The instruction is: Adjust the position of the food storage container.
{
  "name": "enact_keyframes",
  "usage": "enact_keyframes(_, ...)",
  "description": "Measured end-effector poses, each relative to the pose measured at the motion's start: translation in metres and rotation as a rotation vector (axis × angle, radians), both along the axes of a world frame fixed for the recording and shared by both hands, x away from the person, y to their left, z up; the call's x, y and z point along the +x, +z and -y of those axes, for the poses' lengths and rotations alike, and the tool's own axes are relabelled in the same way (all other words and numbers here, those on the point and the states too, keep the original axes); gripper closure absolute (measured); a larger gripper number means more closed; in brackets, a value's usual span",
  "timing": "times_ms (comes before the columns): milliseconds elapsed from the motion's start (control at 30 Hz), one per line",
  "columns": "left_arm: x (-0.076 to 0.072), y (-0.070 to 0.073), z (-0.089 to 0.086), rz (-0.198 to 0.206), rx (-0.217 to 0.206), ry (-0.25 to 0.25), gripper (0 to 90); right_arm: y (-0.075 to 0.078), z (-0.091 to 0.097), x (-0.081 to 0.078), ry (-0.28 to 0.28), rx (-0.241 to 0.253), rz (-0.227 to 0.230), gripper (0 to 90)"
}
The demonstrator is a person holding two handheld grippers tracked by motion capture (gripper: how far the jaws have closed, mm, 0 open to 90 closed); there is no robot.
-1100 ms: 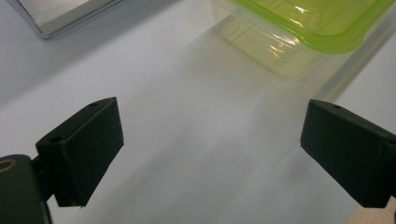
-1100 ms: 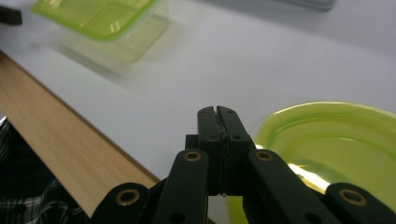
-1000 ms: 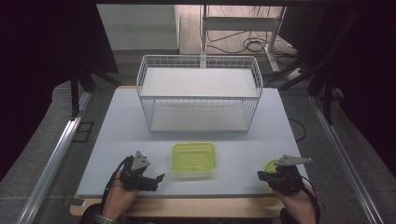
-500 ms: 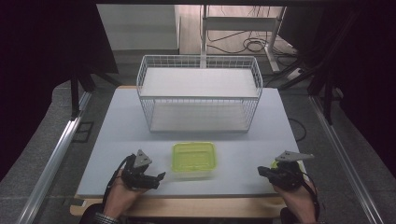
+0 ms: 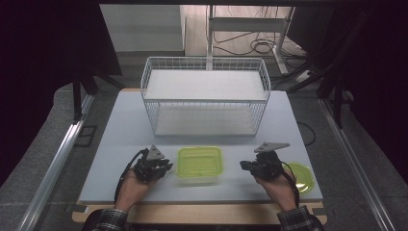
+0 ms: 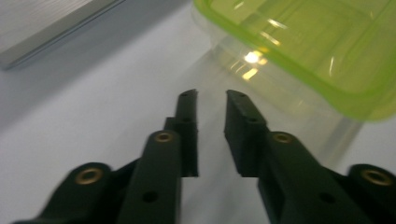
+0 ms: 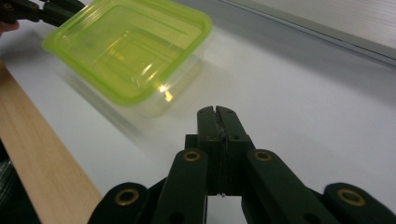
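High view: the green container (image 5: 199,162) is sitting on the bench (image 5: 120,130) between both hand-held grippers, near the wire basket (image 5: 206,98). Left gripper view: the left hand-held gripper (image 6: 211,100) has just been closing, jaws nearly together, empty. Right gripper view: the right hand-held gripper (image 7: 215,112) is pressing together, empty; nudging could slide the light container.

The room sits dark all round, black at both sides, while light falls from above onto the pale grey tabletop (image 5: 120,144), which glows evenly. Beyond the white wire basket (image 5: 204,98) the floor is lit warmer. The translucent lime-green plastic container (image 7: 128,51) throws a sharp glint off its near wall and a soft smeared shadow beside it. In the left gripper view the container (image 6: 303,51) is blurred, close black jaws soft too.
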State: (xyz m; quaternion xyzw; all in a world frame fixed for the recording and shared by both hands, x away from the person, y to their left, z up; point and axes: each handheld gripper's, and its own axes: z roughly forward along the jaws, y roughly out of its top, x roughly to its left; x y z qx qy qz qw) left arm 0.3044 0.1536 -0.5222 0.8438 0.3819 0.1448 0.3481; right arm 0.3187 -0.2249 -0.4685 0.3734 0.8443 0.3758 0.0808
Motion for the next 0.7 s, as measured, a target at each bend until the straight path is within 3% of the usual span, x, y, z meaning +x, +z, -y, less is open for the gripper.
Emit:
enact_keyframes(67,0.006,0.000,0.004,0.007,0.000,-0.008,84.0,-0.006,-0.012,0.011,0.001,-0.004,-0.010,89.2)
enact_keyframes(133,0.011,0.000,0.007,-0.001,-0.027,-0.016,84.5,-0.008,-0.016,0.014,0.001,-0.003,-0.018,89.1)
enact_keyframes(267,0.008,0.000,0.011,-0.014,-0.029,-0.033,85.8,-0.015,-0.028,0.029,-0.008,-0.013,-0.031,88.8)
enact_keyframes(600,-0.011,0.001,0.026,-0.027,-0.027,-0.093,83.5,-0.021,-0.027,0.032,-0.017,-0.005,-0.035,88.4)
enact_keyframes(700,-0.014,0.001,0.024,-0.023,-0.020,-0.085,82.4,-0.020,-0.025,0.031,-0.017,-0.006,-0.024,88.4)
